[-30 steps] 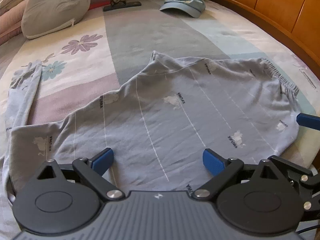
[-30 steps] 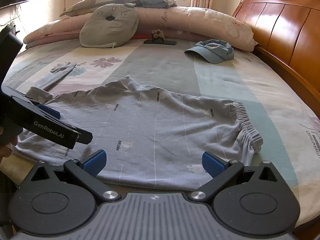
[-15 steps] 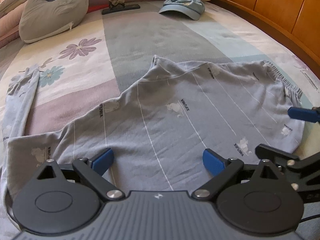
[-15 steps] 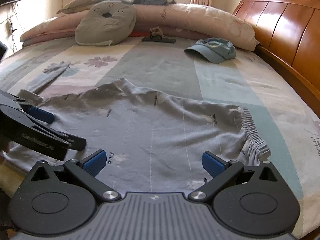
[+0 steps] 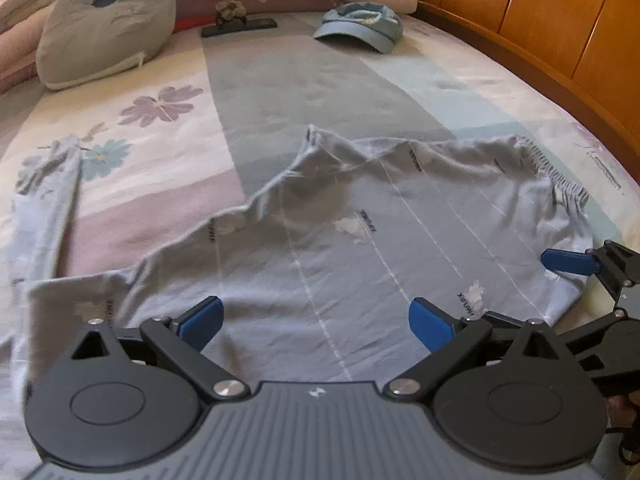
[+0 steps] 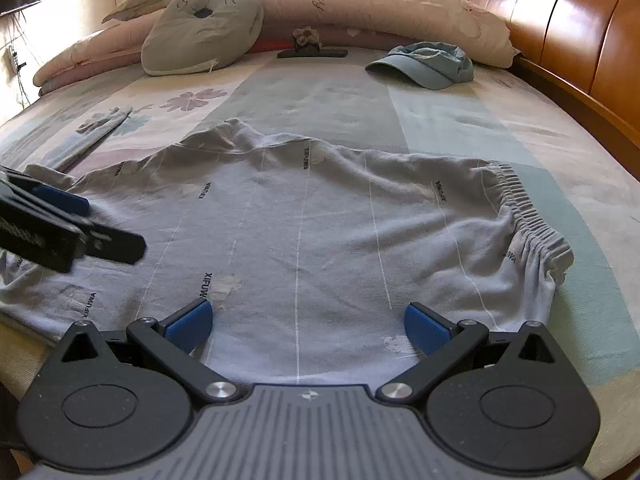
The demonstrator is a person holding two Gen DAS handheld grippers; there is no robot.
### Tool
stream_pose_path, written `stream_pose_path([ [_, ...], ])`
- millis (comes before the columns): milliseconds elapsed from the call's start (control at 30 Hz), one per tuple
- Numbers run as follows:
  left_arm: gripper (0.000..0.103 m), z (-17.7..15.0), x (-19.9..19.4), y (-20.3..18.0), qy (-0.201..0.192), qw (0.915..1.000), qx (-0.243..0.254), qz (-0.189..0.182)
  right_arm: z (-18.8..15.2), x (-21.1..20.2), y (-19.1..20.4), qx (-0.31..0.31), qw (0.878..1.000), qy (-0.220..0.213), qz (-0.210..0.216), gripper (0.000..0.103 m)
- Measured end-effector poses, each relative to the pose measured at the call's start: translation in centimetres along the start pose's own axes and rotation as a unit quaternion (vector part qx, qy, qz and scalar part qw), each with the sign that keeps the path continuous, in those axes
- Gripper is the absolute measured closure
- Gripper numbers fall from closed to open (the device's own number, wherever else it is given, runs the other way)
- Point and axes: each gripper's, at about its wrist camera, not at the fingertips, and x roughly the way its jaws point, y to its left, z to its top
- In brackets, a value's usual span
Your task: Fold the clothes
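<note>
the left gripper (image 5: 316, 320) has its jaws spread wide, blue pads far apart and nothing between them, low over the near edge of the grey trousers (image 5: 360, 248); whether the pads touch the cloth i cannot tell. the right gripper (image 6: 308, 324) is likewise wide open and holds nothing, its pads over the near hem of the same garment. the trousers lie spread flat across the bed (image 6: 320, 96), printed with thin white lines and small lettering, the gathered elastic waistband (image 6: 528, 216) off to the right and one leg (image 5: 44, 208) trailing away along the left side of the sheet. in the right wrist view the left gripper comes in from the left edge, over the leg end of the cloth; in the left wrist view the right gripper's blue fingertip (image 5: 568, 262) sits by the waistband corner. further back lie a blue cap (image 6: 424, 64), a grey cushion (image 6: 200, 28) and a rolled quilt (image 6: 380, 8) against the wooden headboard (image 6: 560, 12).
</note>
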Motion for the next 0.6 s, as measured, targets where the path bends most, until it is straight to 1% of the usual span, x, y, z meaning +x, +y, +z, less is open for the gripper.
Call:
stream_pose_path([
  [167,0.004,0.0,-1.9,1.8,-0.007,0.9999,-0.012,0.006,-0.2,0.0,0.0,0.002,1.0,-0.007,-0.003,0.0],
  [267,0.004,0.1,-3.7,3.1,-0.019,0.9996,-0.015,0.011,-0.3,-0.1,0.0,0.002,1.0,-0.008,-0.001,0.0],
  [400,0.004,-0.1,-6.4,5.9,-0.032,0.9991,-0.029,0.006,0.5,0.0,-0.3,0.008,1.0,0.008,0.007,0.0],
  [467,0.004,-0.3,-7.4,7.6,-0.032,0.9988,-0.035,0.011,1.2,-0.3,-0.6,0.021,0.999,0.011,0.025,0.0],
  [533,0.004,-0.7,-8.3,9.5,-0.033,0.9981,-0.039,0.034,2.5,-0.8,-0.9,0.047,0.996,0.004,0.077,0.0],
  [600,0.004,-1.4,-8.9,11.5,-0.03,0.9972,-0.042,0.054,4.2,-1.1,-0.8,0.068,0.99,-0.004,0.125,0.0],
])
